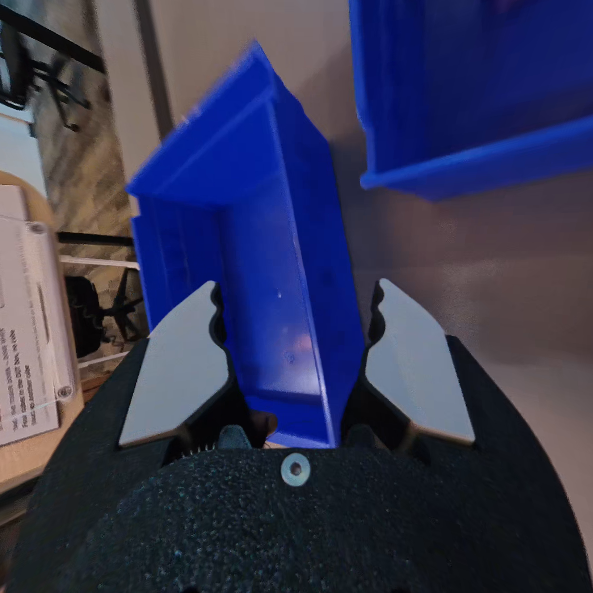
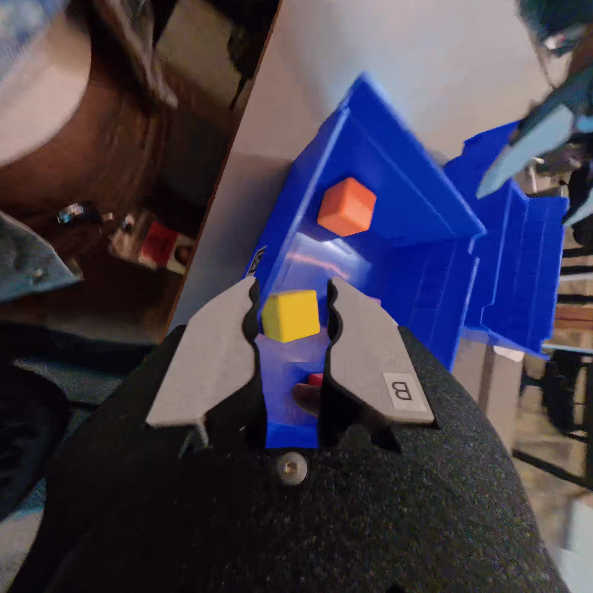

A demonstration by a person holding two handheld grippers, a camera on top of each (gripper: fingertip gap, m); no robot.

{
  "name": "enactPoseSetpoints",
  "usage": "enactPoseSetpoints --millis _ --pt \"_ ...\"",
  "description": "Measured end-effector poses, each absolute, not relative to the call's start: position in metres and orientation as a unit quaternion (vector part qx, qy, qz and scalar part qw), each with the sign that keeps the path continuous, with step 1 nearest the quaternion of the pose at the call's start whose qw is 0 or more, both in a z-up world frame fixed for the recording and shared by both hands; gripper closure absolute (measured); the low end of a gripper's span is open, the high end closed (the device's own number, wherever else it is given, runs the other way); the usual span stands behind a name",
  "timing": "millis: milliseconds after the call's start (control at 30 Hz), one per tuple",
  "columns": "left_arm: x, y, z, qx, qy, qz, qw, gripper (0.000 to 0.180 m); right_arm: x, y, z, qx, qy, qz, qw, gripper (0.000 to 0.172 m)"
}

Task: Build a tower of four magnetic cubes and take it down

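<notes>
In the right wrist view a yellow cube (image 2: 290, 314) lies in a blue bin (image 2: 417, 199), between the fingers of my right gripper (image 2: 292, 280). A strip of blue shows between the cube and the right pad (image 2: 333, 308), so the pads do not press on it. An orange cube (image 2: 346, 207) lies farther in the same bin. A red cube (image 2: 316, 380) shows low between the fingers. My left gripper (image 1: 297, 282) is wide open and empty over a second blue bin (image 1: 256, 256), which looks empty. It also shows far off in the right wrist view (image 2: 529, 150).
The cube bin shows at the upper right of the left wrist view (image 1: 449, 96). The empty bin stands beside it in the right wrist view (image 2: 519, 256). Both rest on a pale table (image 1: 481, 288). A clear sign holder with paper (image 1: 29, 305) stands at the left. The table edge (image 2: 224, 192) runs past dark clutter.
</notes>
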State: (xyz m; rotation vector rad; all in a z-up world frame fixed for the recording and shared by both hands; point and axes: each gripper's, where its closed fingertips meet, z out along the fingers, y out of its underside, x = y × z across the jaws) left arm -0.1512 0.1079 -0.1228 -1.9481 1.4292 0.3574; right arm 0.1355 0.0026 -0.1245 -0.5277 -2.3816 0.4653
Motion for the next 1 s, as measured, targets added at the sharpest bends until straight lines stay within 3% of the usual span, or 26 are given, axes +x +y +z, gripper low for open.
enactPoseSetpoints --millis 67,200,367,567,867,1000 --pt "-0.130 0.090 -0.098 -0.755 0.514 0.079 0.399 0.101 0.134 0.008 -0.104 -0.249 -0.880 0.237 0.328 0.121" --pt "-0.059 0.017 -0.067 -0.760 0.491 -0.073 0.420 0.122 0.126 0.034 -0.074 -0.323 -0.832 0.294 0.343 0.123" --pt "0.011 -0.057 -0.095 -0.798 0.506 -0.064 0.322 0.133 0.098 0.070 -0.058 -0.374 -0.810 0.283 0.353 0.132" --pt "0.038 -0.077 -0.138 -0.831 0.508 -0.038 0.222 0.138 0.050 0.105 -0.074 -0.426 -0.824 0.232 0.293 0.135" --pt "0.027 -0.067 -0.162 -0.855 0.490 -0.030 0.167 0.169 -0.003 0.136 -0.093 -0.443 -0.840 0.197 0.245 0.134" --pt "0.028 -0.069 -0.169 -0.857 0.491 -0.037 0.153 0.174 -0.025 0.153 -0.106 -0.433 -0.852 0.153 0.252 0.134"
